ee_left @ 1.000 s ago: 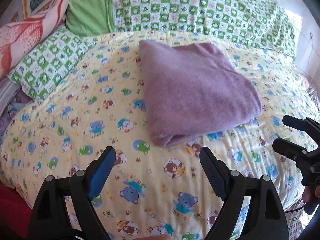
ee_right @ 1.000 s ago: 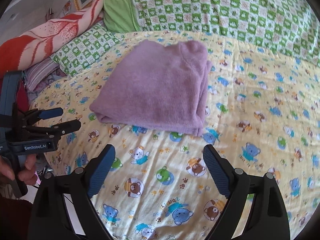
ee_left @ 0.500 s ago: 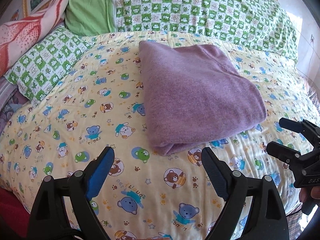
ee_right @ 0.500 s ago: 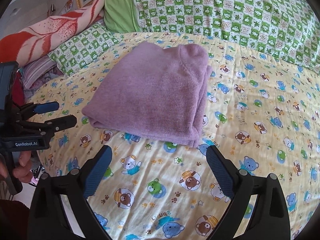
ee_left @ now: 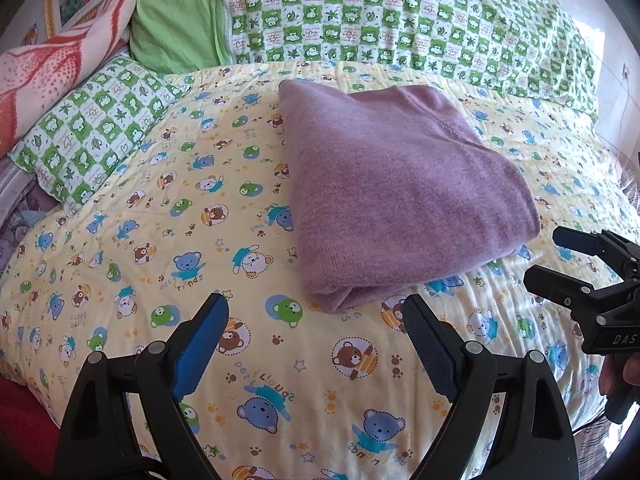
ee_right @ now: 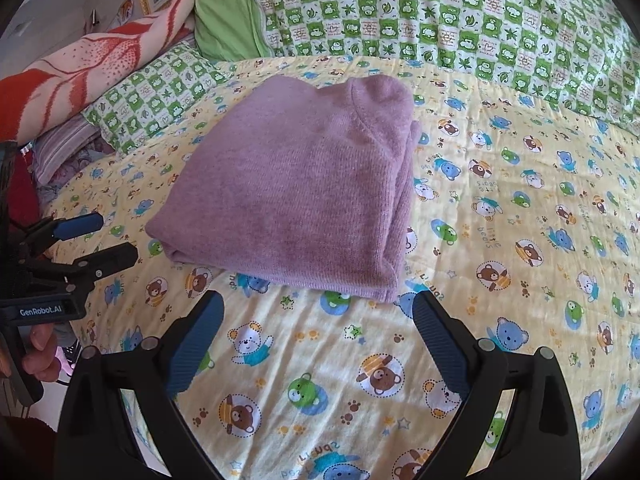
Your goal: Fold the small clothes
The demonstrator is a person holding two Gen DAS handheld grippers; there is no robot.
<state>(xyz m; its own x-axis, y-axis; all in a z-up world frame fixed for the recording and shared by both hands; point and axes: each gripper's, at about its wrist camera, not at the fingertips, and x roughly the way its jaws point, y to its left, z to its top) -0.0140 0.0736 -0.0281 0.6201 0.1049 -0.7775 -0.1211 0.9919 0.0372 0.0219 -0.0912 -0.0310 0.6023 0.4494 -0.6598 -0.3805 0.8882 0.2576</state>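
Note:
A purple knit garment (ee_left: 392, 192) lies folded into a thick rectangle on the yellow bear-print bed cover (ee_left: 160, 240). It also shows in the right wrist view (ee_right: 296, 196), neckline at its far end. My left gripper (ee_left: 316, 312) is open and empty, hovering just short of the garment's near corner. My right gripper (ee_right: 318, 308) is open and empty, close to the garment's near edge. Each gripper shows in the other's view, the right one (ee_left: 548, 256) at the far right and the left one (ee_right: 108, 236) at the far left.
Green checked pillows (ee_left: 400, 12) line the head of the bed, with another (ee_left: 92, 128) at the left. A red and cream blanket (ee_left: 52, 68) lies beyond it. The bed's edge drops off at the left (ee_right: 52, 184) and right (ee_left: 624, 184).
Both grippers have moved closer to the folded garment, which now looms larger in both views. Both stay open. The garment has not moved.

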